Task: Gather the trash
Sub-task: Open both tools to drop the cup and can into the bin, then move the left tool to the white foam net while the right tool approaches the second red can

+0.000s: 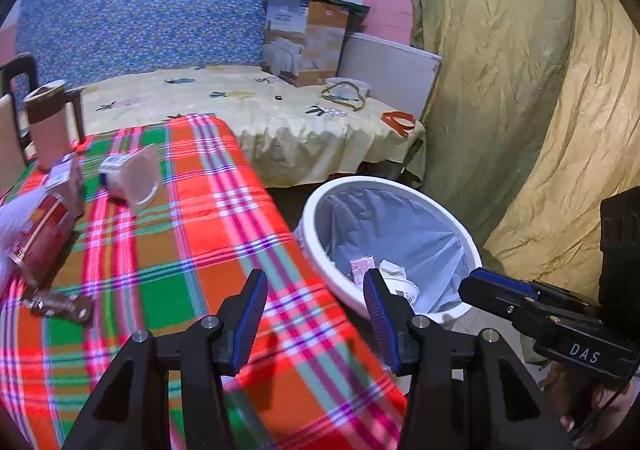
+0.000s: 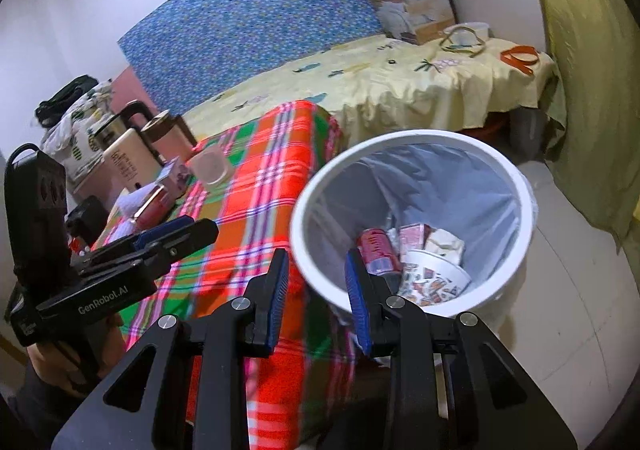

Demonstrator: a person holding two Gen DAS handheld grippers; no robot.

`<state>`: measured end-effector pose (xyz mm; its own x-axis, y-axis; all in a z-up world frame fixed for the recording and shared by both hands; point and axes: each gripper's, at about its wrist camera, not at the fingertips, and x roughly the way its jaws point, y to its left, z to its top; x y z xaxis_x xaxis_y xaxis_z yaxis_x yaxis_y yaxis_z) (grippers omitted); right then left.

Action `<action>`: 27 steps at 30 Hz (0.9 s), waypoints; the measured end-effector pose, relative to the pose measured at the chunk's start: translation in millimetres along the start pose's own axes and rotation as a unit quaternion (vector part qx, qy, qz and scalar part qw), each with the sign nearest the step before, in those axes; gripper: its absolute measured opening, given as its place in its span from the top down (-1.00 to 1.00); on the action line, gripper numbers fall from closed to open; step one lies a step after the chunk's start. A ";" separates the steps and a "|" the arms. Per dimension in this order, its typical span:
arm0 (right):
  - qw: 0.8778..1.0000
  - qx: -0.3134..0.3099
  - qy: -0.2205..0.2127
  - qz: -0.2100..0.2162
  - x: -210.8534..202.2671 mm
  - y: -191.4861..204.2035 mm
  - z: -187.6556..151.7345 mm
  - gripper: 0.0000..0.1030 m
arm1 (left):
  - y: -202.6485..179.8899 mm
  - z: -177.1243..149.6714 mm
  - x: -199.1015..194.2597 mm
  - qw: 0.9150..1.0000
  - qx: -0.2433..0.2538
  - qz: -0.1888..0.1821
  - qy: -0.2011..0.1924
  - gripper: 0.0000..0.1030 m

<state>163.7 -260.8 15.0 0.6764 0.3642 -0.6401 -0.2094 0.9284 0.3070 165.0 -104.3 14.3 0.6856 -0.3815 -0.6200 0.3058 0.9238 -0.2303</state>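
A white trash bin (image 1: 316, 250) (image 2: 304, 246) with a bluish liner stands on the floor beside the plaid-covered table (image 1: 180, 234) (image 2: 256, 186). Inside lie a red can (image 2: 374, 246), a printed paper cup (image 2: 434, 278) and crumpled wrappers. On the table lie a tipped plastic cup (image 1: 130, 176) (image 2: 208, 168), a red can (image 1: 38, 238), a small carton (image 1: 66, 180) and a brown wrapper (image 1: 60, 306). My left gripper (image 1: 316, 310) is open and empty over the table's right edge. My right gripper (image 2: 318, 290) is open and empty by the bin's near rim.
A bed (image 1: 248, 106) with a yellow sheet lies behind, bearing a cardboard box (image 1: 304, 42), a bowl and an orange strap. A tumbler (image 1: 48, 122) and a kettle (image 2: 120, 130) stand at the table's far end. An olive curtain (image 1: 520, 90) hangs at right.
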 end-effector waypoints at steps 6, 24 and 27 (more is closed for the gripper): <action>1.000 -0.023 -0.003 0.017 1.0 20.6 -3.5 0.39 | 15.4 -14.8 -23.8 1.000 -0.014 0.017 -0.008 0.04; 0.996 -0.055 0.022 0.061 19.7 68.0 -17.5 0.39 | 69.3 -51.2 -69.5 0.995 -0.064 0.074 -0.021 0.04; 0.996 -0.057 0.027 0.063 21.6 72.9 -17.8 0.25 | 77.6 -54.6 -74.0 0.994 -0.068 0.086 -0.022 0.04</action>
<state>150.5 -183.9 11.0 0.6022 0.4785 -0.6391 -0.3705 0.8766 0.3072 101.9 -2.6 1.3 0.7488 -0.2165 -0.6264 0.0924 0.9700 -0.2247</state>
